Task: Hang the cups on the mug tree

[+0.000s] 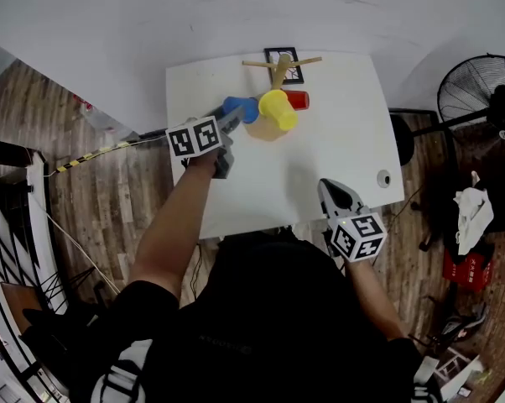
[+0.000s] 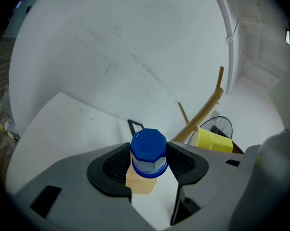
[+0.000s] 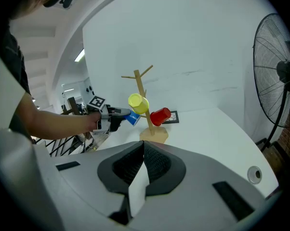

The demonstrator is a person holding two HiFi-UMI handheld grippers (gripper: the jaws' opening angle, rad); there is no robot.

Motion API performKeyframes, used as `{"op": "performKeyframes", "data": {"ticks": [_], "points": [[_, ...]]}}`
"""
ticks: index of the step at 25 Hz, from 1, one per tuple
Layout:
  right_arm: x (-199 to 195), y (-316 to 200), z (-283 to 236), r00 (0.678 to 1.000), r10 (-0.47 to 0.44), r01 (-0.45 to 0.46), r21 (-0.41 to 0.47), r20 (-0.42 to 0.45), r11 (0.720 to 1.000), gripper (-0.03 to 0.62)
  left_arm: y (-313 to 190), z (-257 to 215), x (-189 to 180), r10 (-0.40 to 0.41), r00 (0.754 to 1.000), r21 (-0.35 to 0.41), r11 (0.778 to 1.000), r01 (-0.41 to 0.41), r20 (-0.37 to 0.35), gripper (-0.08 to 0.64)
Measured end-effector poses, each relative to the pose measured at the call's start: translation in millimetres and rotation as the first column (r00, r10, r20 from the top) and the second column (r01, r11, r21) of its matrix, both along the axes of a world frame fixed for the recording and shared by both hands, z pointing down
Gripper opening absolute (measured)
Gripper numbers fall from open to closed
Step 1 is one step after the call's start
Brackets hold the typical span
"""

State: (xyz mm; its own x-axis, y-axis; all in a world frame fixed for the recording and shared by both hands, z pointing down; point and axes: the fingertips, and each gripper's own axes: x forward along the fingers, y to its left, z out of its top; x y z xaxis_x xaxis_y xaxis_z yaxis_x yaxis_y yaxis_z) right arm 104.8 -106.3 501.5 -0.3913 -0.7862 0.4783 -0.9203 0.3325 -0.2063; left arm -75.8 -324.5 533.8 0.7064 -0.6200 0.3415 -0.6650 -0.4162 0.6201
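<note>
One white table (image 1: 320, 158) filled the middle of the head view, with one standing fan (image 1: 479, 91) on the wooden floor off its right side. Near the table's far edge stood a single wooden mug tree (image 3: 142, 93) with a slim trunk, thin branches angled upward and a flat pale base.

There were three cups. The yellow cup (image 1: 278, 109) and the red cup (image 1: 297, 100) both hung on the tree, yellow on the left and red on the right and a little lower. The blue cup (image 2: 148, 153) was off the table, just left of the yellow one and over the tree's base. It was a plain, solid blue with an eight-sided flat end, and no view showed its handle. That closed end faced back toward the left gripper's camera, so the cup's long axis ran roughly along the jaws toward the tree, tipped a little.

There were two grippers. The left gripper (image 1: 230, 122) had its dark ribbed pads clamped on the blue cup's sides, one pad on each flank. The right gripper (image 3: 144, 150) hung over the table's near right edge, well apart from the tree, with its jaws pressed together and nothing between them.

One small black-framed marker card (image 1: 290, 67) lay flat behind the tree.
</note>
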Motion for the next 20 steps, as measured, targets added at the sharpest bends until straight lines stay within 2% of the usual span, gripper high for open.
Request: {"op": "performKeyframes", "data": {"ticks": [16, 20], "points": [[19, -3, -1, 0.999, -0.041, 0.041, 0.006, -0.011, 0.999, 0.008, 3, 19, 18, -0.012, 0.999, -0.034, 0.999, 0.014, 0.038, 0.247], [21, -6, -2, 0.998, -0.058, 0.058, 0.010, -0.012, 0.998, 0.008, 6, 20, 18, -0.019, 0.999, -0.039, 0.999, 0.021, 0.041, 0.266]]}}
